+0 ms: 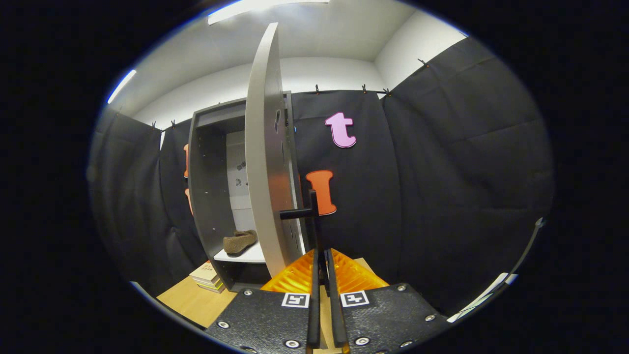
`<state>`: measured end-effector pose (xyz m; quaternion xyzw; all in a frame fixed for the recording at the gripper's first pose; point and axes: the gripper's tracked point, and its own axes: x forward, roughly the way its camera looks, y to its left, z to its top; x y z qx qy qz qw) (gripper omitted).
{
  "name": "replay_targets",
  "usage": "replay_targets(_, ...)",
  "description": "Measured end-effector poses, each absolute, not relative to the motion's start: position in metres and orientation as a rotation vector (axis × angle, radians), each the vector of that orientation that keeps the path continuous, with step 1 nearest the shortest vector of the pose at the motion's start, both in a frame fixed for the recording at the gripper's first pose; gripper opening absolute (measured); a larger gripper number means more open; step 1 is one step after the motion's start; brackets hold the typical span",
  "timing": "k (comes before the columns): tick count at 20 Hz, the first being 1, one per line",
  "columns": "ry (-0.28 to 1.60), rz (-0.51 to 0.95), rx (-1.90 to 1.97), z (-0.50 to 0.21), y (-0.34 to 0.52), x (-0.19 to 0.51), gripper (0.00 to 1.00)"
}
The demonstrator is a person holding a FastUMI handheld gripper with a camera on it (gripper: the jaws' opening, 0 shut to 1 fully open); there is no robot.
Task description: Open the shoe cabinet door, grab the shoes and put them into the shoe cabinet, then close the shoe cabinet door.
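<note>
Fingers (324, 260) pinching shut around the upright bar of the dark handle (312, 216), gripper (322, 258) grasping it on the open cabinet door (265, 162). Door swinging out edge-on, just ahead. Beyond it, brown shoe (239, 242) lying on the shelf (245, 255) inside the cabinet (209, 172), books (206, 276) stacked on the wooden floor (189, 300) beside it.

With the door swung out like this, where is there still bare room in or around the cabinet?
Free: the white shelf right of the shoe, and the tall space above it inside the cabinet; also the wooden tabletop left of the books. Crowded: the gripper is shut on the door handle, tight against the door.
</note>
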<state>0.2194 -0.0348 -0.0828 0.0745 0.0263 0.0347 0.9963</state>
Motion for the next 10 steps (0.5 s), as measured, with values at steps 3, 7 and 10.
replay_targets(3,0.056,0.123,0.139,-0.085,-0.034,0.214,0.11)
replay_targets(7,0.066,0.119,0.072,-0.086,-0.031,0.206,0.13)
replay_targets(10,0.067,0.111,0.059,-0.087,-0.026,0.195,0.12)
